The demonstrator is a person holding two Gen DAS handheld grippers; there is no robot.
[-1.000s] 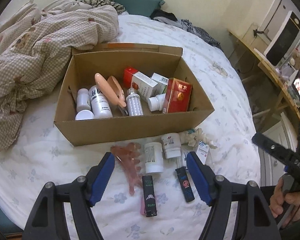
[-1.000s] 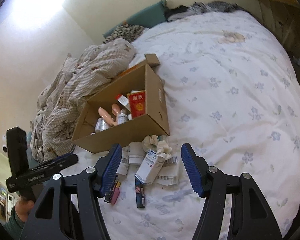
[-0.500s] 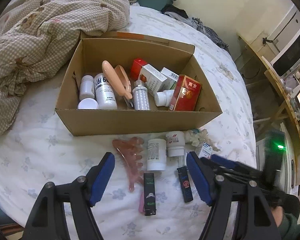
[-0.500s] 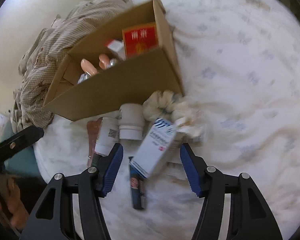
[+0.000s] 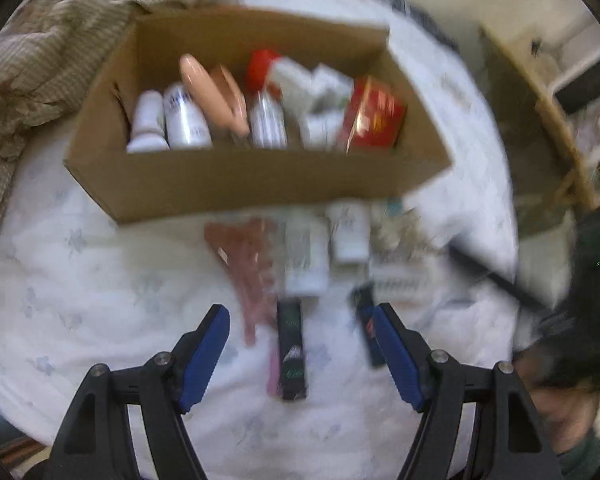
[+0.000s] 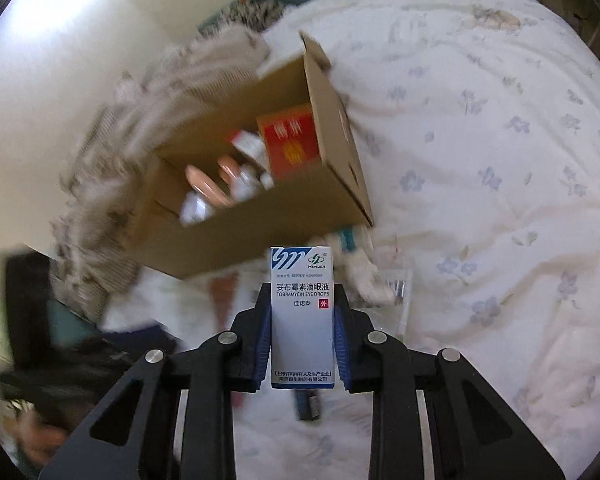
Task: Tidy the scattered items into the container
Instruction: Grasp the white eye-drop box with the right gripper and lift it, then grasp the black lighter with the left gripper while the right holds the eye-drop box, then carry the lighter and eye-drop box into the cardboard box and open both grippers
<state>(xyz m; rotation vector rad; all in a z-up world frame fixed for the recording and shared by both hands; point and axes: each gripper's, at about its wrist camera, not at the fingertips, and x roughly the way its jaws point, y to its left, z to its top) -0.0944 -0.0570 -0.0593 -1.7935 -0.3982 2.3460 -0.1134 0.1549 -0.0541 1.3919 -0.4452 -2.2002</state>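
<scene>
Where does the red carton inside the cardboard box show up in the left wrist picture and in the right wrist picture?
Left wrist: red carton stands at the box's right end, upper middle of frame.
Right wrist: red carton leans against the box's right wall, above the held eye-drops box.
Shared landmark: the cardboard box.

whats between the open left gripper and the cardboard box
In the left wrist view, loose items lie on the bedsheet between the left gripper and cardboard box: a pink comb, two white bottles and a black tube.
</scene>
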